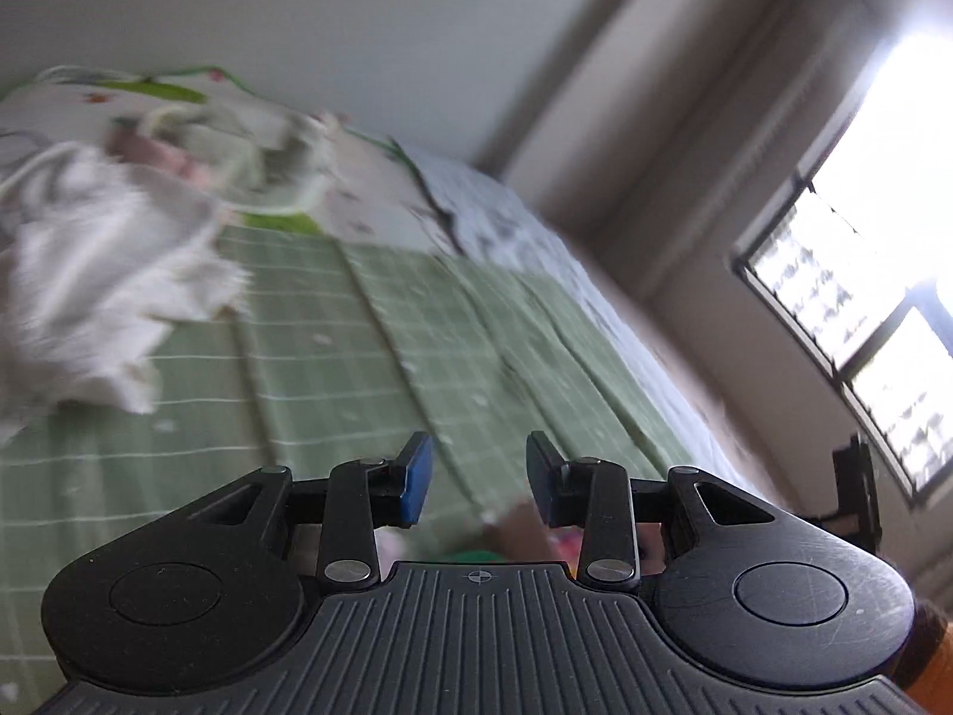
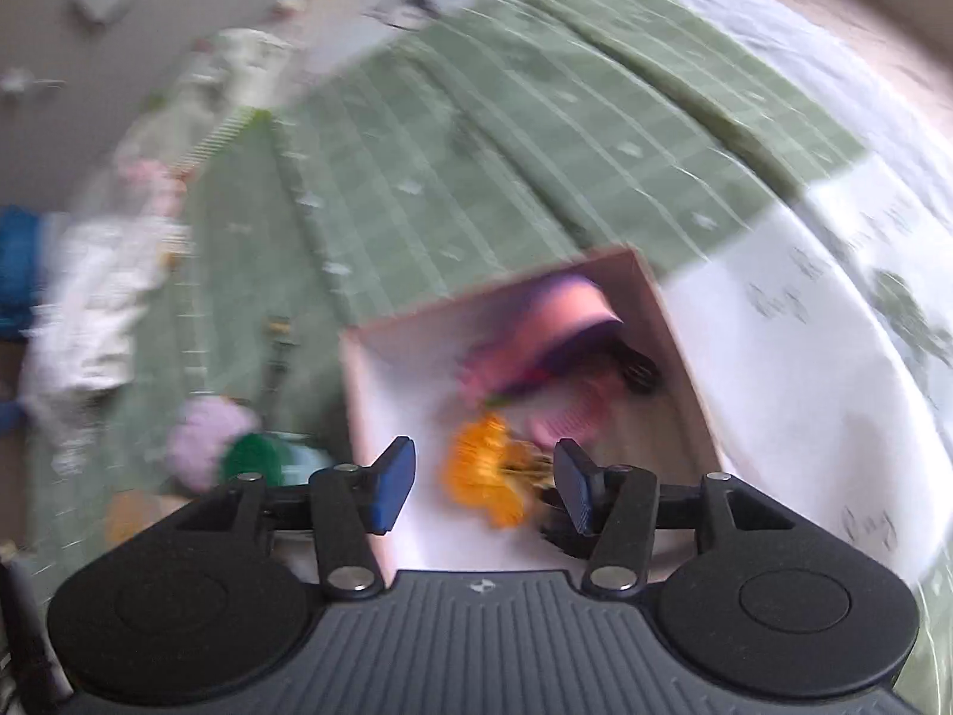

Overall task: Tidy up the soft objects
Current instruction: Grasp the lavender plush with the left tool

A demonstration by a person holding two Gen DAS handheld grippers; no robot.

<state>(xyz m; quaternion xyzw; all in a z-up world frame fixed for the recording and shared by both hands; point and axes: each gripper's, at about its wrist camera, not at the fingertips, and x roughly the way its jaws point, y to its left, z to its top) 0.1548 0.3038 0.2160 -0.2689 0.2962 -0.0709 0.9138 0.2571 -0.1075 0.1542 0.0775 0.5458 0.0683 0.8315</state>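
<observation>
My right gripper (image 2: 485, 479) is open and empty above an open cardboard box (image 2: 381, 381) on the bed. An orange soft toy (image 2: 485, 471) lies in the box under the fingertips, with a pink and purple soft thing (image 2: 554, 322) and a black item (image 2: 640, 372) behind it. A lilac plush (image 2: 205, 435) and a green object (image 2: 256, 459) lie left of the box. My left gripper (image 1: 479, 476) is open and empty over the green checked bedspread (image 1: 333, 357). A white cloth pile (image 1: 95, 274) lies at its far left. Both views are blurred.
A crumpled floral quilt (image 1: 250, 161) and pillow (image 1: 476, 208) sit at the head of the bed by the wall. A bright window (image 1: 863, 274) is at the right. White printed bedding (image 2: 792, 357) lies right of the box. White cloth (image 2: 95, 310) lies far left.
</observation>
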